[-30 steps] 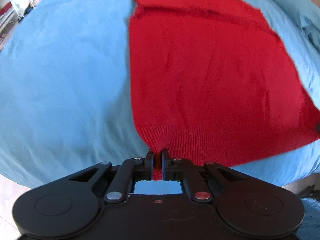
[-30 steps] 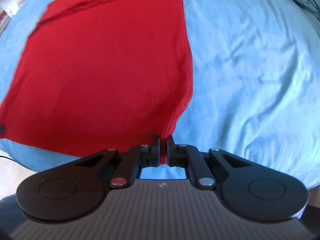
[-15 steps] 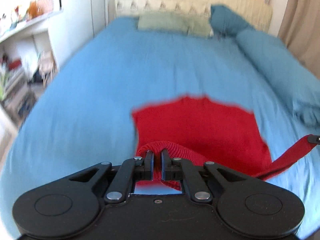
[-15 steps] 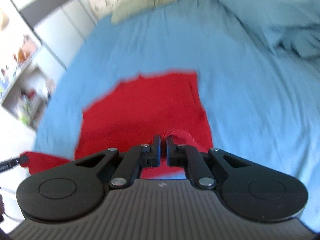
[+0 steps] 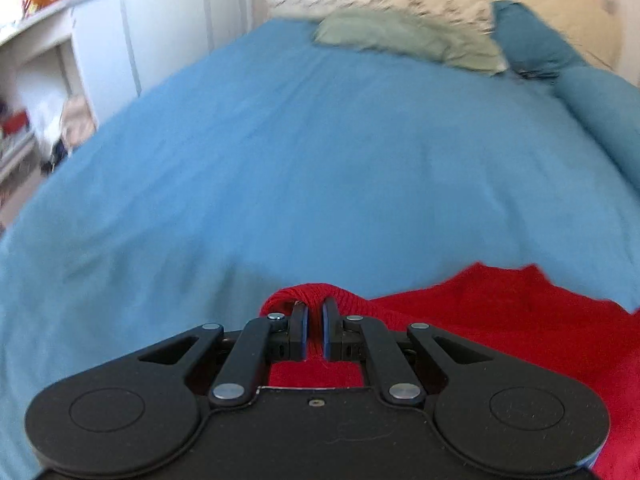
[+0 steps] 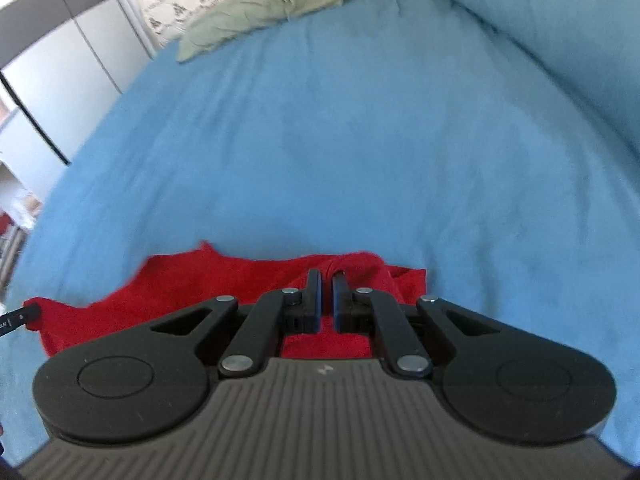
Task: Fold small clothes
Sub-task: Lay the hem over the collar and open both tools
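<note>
Since 1 s ago we have carried the red sweater (image 5: 500, 320) hem forward over itself, left gripper (image 5: 315, 330) and right gripper (image 6: 327, 300) both nearly closed and apparently pinching knit, so next we lay it down and release.

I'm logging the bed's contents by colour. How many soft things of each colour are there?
Red: 1, the sweater, pinched by left tongs and right tongs
Green: 1, the pillow
Blue: 2, the sheet and bolster
Total: 4
</note>
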A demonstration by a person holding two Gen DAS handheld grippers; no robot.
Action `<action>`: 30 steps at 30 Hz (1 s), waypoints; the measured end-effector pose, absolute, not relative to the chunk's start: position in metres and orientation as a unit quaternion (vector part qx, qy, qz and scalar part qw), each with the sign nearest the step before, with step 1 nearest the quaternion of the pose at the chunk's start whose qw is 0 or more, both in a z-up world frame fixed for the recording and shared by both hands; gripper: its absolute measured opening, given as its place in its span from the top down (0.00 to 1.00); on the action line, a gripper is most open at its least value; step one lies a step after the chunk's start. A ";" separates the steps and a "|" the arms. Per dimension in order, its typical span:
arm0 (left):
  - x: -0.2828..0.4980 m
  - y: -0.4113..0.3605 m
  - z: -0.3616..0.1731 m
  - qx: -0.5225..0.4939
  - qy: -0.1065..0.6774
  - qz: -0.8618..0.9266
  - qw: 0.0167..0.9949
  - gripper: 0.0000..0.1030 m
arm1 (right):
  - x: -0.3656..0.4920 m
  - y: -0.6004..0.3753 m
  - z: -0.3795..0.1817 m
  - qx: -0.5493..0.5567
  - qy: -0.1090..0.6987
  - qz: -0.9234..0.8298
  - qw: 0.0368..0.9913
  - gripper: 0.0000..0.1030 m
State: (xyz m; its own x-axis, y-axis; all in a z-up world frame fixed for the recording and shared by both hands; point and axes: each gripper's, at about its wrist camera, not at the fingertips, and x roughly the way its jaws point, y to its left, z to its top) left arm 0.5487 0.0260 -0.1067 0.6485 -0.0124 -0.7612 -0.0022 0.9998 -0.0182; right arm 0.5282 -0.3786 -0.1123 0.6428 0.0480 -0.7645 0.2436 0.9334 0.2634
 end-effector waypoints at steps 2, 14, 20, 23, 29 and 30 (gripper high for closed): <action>0.558 0.030 -0.117 -0.022 0.424 0.008 0.905 0.93 | 0.536 -0.382 -0.127 0.182 0.417 -0.061 0.889 0.80; 0.534 0.019 -0.083 0.014 0.372 0.020 0.928 0.09 | 0.515 -0.376 -0.109 0.160 0.358 -0.044 0.919 0.02; 0.498 -0.002 -0.106 0.041 0.427 -0.073 0.901 0.08 | 0.492 -0.333 -0.131 0.109 0.403 0.025 0.908 0.02; 0.490 -0.005 -0.139 0.061 0.464 -0.066 0.881 0.08 | 0.491 -0.325 -0.159 0.104 0.428 0.010 0.898 0.02; 0.479 0.000 -0.160 0.064 0.468 -0.062 0.879 0.04 | 0.478 -0.321 -0.173 0.086 0.418 0.000 0.904 0.00; 0.481 -0.001 -0.156 0.067 0.468 -0.062 0.879 0.04 | 0.480 -0.321 -0.171 0.082 0.419 0.003 0.904 0.00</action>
